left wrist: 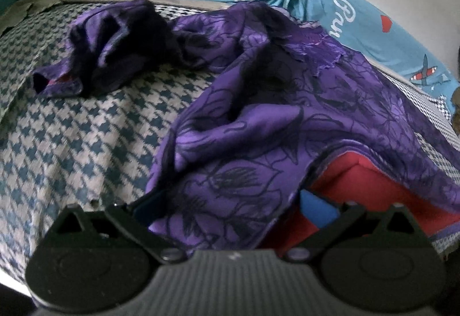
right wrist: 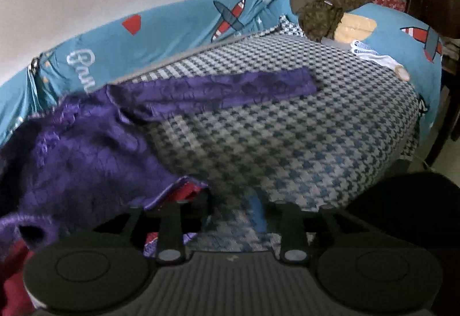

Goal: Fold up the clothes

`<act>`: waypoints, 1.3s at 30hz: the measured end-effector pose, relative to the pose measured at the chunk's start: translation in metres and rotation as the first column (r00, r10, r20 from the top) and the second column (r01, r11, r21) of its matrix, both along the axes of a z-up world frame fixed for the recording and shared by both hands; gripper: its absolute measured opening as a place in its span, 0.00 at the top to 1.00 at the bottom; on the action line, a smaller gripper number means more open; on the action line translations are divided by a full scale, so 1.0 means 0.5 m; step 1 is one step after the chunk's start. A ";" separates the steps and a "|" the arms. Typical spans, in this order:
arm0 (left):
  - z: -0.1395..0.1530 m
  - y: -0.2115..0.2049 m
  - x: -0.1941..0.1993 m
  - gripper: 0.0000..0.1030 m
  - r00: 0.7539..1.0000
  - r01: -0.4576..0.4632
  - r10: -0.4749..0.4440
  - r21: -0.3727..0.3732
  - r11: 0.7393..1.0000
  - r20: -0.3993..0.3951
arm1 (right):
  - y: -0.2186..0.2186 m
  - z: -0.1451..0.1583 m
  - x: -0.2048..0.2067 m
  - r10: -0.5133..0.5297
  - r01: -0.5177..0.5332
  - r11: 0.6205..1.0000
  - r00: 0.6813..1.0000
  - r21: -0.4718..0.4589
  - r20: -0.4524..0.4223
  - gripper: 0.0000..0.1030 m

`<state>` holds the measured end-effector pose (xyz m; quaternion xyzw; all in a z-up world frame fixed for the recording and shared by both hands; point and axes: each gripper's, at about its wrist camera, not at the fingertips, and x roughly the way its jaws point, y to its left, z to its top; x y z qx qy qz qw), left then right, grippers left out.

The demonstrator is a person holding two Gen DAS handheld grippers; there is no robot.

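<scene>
The purple floral satin garment with red lining (left wrist: 258, 126) lies crumpled on the blue-and-white houndstooth bed cover (left wrist: 86, 143), one sleeve (right wrist: 224, 86) stretched flat. The left gripper (left wrist: 230, 209) stands spread around its hem; the right gripper (right wrist: 230, 206) is spread beside a corner. Spreading seems under way; next, both must pinch edges.

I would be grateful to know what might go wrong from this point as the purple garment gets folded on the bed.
1. The purple floral garment lies bunched, one sleeve crumpled; folding now would likely trap creases.
2. The left gripper has its jaws wide apart with cloth and red lining draped between, so closing may pinch several layers.
3. The right gripper stands open at the hem, beside the houndstooth blanket; it might catch that instead.
</scene>
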<state>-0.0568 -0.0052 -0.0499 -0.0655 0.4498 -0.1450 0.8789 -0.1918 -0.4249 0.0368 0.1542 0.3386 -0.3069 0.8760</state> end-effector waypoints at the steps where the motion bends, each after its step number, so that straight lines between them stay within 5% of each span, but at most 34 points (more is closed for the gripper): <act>1: 0.000 0.003 -0.003 0.00 1.000 -0.006 0.006 -0.001 1.000 -0.001 | 0.004 -0.003 -0.002 0.011 -0.011 1.000 1.000 -0.008 -0.006 0.70; 18: -0.004 0.046 -0.039 0.00 0.992 -0.124 0.125 0.029 0.992 -0.021 | 0.030 0.053 -0.046 0.043 -0.034 0.992 0.996 -0.118 0.074 0.59; 25: 0.011 0.078 -0.059 0.00 0.985 -0.174 0.173 -0.056 0.983 -0.007 | 0.059 0.045 -0.035 0.160 -0.156 0.987 0.981 -0.040 0.115 0.59; 34: 0.023 0.088 -0.060 0.00 0.979 -0.199 0.202 -0.088 0.976 0.023 | 0.186 -0.019 0.023 0.462 -0.468 0.880 0.883 0.086 0.078 0.60; 39: 0.027 0.090 -0.054 0.00 0.973 -0.223 0.226 -0.075 0.972 0.043 | 0.259 -0.038 0.036 0.594 -0.600 0.795 0.800 0.096 0.082 0.60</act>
